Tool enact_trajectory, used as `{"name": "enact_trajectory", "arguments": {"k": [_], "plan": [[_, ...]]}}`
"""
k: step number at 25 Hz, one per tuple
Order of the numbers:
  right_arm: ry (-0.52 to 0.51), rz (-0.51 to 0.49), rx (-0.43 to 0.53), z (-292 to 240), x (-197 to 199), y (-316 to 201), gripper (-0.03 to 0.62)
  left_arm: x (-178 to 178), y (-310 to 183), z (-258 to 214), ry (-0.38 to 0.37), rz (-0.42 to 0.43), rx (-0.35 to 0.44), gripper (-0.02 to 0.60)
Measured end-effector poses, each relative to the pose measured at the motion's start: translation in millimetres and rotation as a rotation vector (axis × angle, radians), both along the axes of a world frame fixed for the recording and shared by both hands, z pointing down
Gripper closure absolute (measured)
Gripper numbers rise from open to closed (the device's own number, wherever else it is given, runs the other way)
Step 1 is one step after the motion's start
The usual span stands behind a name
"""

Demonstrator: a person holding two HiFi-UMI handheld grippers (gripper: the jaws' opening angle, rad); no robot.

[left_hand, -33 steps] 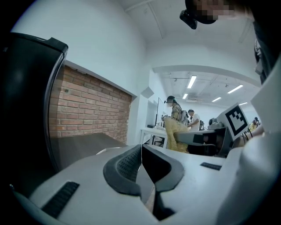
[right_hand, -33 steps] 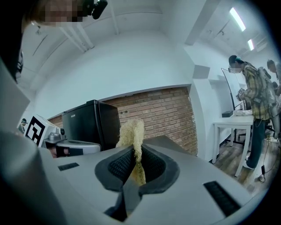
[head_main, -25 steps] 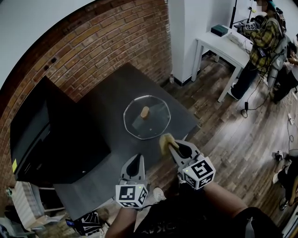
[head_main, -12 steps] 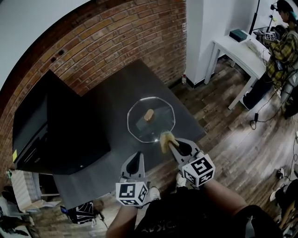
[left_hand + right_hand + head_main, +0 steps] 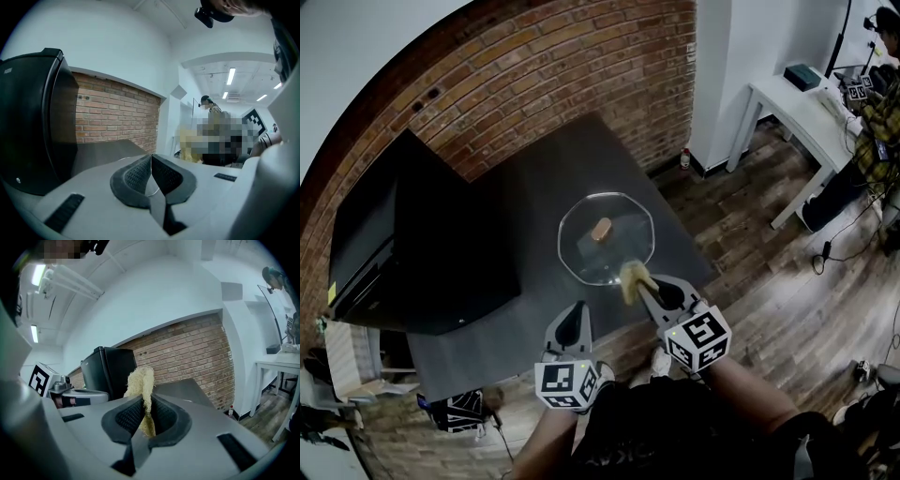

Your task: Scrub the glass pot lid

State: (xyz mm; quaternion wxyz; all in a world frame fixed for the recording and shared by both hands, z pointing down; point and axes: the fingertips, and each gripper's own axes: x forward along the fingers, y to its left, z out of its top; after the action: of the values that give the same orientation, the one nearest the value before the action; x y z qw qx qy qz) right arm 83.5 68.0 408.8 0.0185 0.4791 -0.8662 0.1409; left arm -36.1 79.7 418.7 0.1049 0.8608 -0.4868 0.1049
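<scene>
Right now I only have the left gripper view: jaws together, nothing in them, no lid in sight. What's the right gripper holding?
Observer: The right gripper is shut on a yellow scrubber.
Operator: Where's the lid?
Observer: Head view shows the lid flat on the dark table with its knob up, ahead of both grippers.
Operator: Scrubber on the glass?
Observer: In the head view it overlaps the lid's near rim, but I can't tell if it touches. The left gripper sits short of the lid.
</scene>
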Motion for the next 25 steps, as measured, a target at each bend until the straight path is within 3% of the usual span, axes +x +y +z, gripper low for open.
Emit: {"name": "enact_trajectory", "arguments": {"k": [13,25], "plan": [[0.006,0.033,-0.028,9.5,-8.0,-25.5,0.546,-9.4,-28.7,29.9,-0.035,0.042,-0.065,0.546],[0.079,0.043,-0.143,58.2,-43.5,-72.6,0.546,-25.4,-83.8,85.3,-0.091,0.125,-0.180,0.546]]}}
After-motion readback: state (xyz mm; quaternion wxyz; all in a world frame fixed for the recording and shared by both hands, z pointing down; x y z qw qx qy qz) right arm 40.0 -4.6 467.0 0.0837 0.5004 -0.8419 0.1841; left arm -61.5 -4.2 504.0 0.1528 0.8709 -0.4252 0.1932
